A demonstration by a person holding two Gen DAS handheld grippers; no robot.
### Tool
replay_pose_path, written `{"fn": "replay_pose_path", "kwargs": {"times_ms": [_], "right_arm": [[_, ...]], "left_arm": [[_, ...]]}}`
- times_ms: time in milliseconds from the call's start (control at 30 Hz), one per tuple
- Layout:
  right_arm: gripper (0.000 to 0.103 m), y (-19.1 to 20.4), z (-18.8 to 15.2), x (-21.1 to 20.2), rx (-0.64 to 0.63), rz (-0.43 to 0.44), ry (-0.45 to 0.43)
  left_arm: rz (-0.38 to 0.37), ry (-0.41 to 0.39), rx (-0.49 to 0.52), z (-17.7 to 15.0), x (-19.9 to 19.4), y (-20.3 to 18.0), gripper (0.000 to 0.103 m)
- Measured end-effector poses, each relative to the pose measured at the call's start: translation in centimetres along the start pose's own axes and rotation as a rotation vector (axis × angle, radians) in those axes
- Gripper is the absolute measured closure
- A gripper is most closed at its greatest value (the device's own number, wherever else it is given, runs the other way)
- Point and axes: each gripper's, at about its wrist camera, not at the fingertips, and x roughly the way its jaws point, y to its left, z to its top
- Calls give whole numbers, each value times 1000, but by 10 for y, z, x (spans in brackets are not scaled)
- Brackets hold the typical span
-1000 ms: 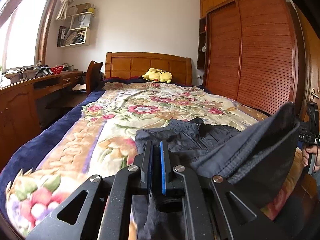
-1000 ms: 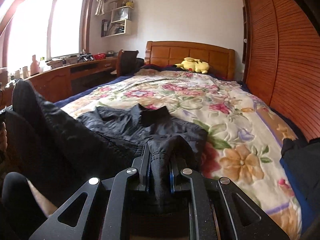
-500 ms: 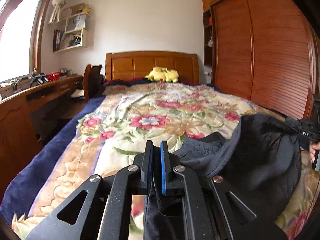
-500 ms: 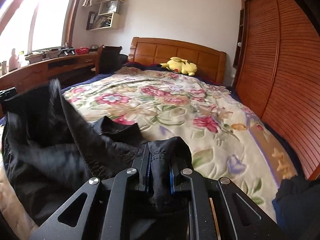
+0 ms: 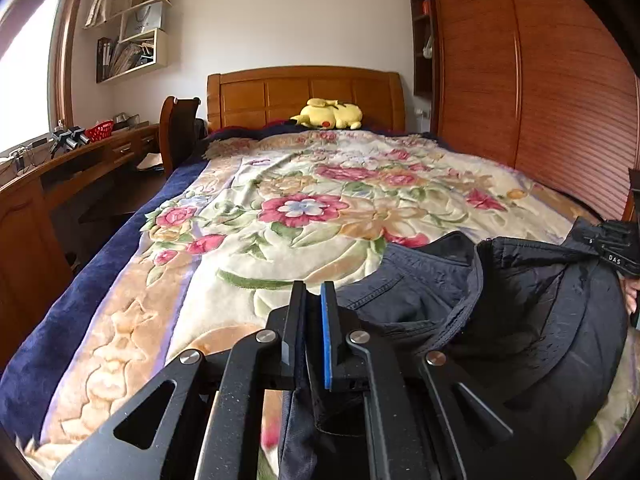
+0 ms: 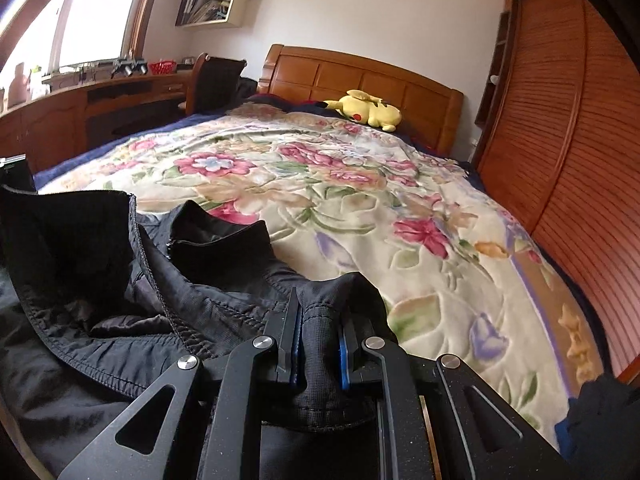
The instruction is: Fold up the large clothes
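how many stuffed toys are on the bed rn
1. A yellow plush toy lies at the head of the bed, against the wooden headboard, far from the dark jacket at the near end. Others could be hidden under the blanket or jacket.

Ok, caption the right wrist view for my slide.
Right gripper clamps a dark jacket over a floral bedspread.

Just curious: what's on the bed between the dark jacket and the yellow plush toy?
Only bare floral blanket lies between the jacket and the plush toy, in both wrist views.
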Motion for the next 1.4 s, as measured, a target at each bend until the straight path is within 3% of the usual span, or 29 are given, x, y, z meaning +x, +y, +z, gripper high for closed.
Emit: {"fn": "replay_pose_path", "kwargs": {"times_ms": [567,800,867,967,1033,1100,1167,1233,1300,1400], "right_arm": [[89,-11,27,68,70,-82,49],[89,-21,21,70,165,-1,89],[87,-26,20,60,189,18,81],[73,-34,17,43,242,48,68],[61,-39,12,33,251,27,78],[48,-42,7,19,232,1,67],[45,-45,0,2,226,-1,71],[43,-46,-12,-15,219,16,84],[43,-43,-23,-33,201,18,88],[39,-39,-40,-56,189,56,100]], "left_arm": [[69,49,-6,28,72,1,96],[76,96,18,25,72,-2,95],[64,110,15,21,66,0,91],[60,114,34,15,53,3,85],[42,122,38,10,42,8,67],[11,134,33,5,33,11,58],[7,138,43,-3,18,12,55],[2,136,52,-13,2,11,39],[-14,135,52,-25,-13,10,31],[-29,143,55,-41,-29,7,29]]}}
